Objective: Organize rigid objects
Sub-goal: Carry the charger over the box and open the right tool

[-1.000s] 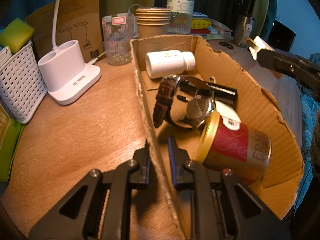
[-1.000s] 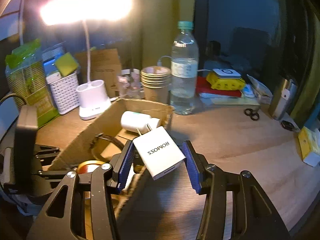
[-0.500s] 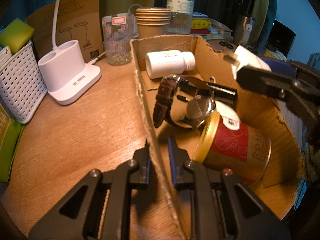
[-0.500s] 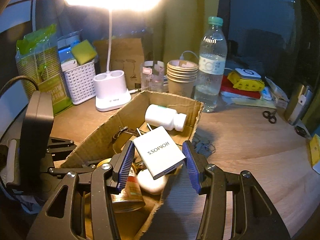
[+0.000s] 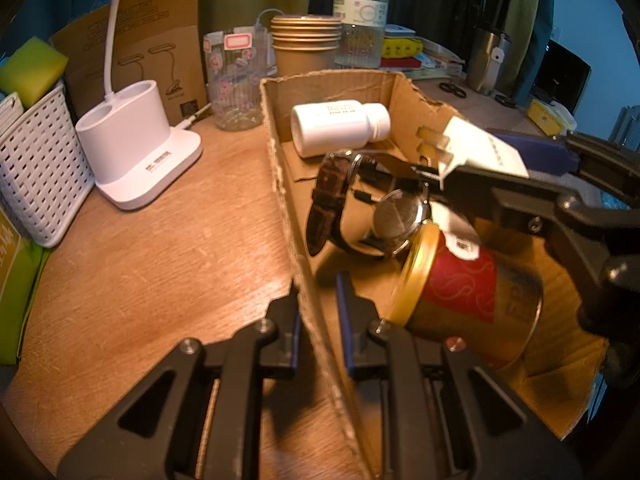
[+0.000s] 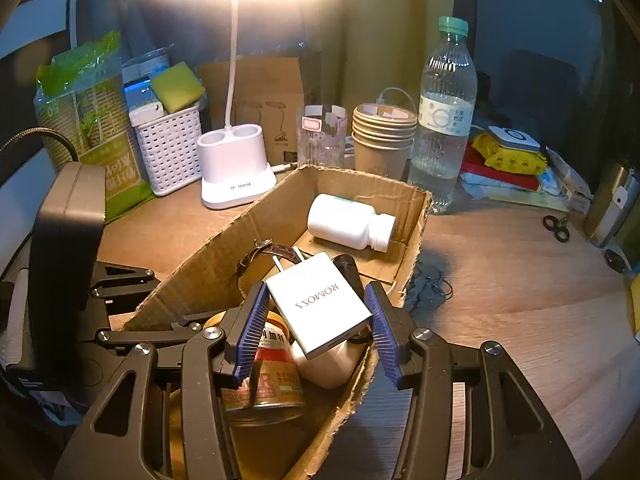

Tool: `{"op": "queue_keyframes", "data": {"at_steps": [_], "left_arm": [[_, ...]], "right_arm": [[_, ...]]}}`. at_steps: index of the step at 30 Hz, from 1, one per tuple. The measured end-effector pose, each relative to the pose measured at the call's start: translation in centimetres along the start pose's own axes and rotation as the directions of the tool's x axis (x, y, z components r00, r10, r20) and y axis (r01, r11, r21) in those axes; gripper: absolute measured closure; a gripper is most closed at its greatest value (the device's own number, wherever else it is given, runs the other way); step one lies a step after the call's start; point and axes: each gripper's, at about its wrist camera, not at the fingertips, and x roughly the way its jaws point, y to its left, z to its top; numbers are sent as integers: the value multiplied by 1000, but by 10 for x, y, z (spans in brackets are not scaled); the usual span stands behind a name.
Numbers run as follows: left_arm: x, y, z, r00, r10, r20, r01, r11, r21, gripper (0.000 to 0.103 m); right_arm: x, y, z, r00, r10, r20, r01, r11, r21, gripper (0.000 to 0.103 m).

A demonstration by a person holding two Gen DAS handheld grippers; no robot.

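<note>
My right gripper point(image 6: 316, 320) is shut on a white ROMOSS charger point(image 6: 318, 307) and holds it over the open cardboard box point(image 6: 414, 236). The charger also shows in the left wrist view point(image 5: 480, 150), above the box. In the box lie a white pill bottle point(image 5: 340, 127), a brown-strapped watch point(image 5: 360, 208), a black cylinder point(image 6: 347, 266) and a red and gold can point(image 5: 468, 296). My left gripper point(image 5: 318, 316) is shut on the box's near left wall point(image 5: 280, 184).
On the wooden desk stand a white lamp base point(image 5: 136, 144), a white slotted basket point(image 5: 36, 164), a clear cup point(image 5: 234, 80), stacked paper cups point(image 5: 306, 44) and a water bottle point(image 6: 442, 116). Scissors point(image 6: 556, 228) and a metal flask point(image 6: 612, 208) are at the right.
My right gripper has carried the charger from beside the box to over its inside, and lower. My left gripper has stayed clamped on the box wall.
</note>
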Motion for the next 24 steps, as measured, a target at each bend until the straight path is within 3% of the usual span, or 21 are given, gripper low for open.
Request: {"op": "queue_keyframes", "data": {"at_steps": [17, 24], "left_arm": [[0, 0, 0, 1000, 1, 0, -1, 1000, 1, 87], [0, 0, 0, 1000, 1, 0, -1, 1000, 1, 87]], "right_arm": [[7, 3, -1, 999, -1, -40, 1, 1000, -9, 50], [5, 3, -1, 999, 2, -34, -2, 1000, -12, 45]]}}
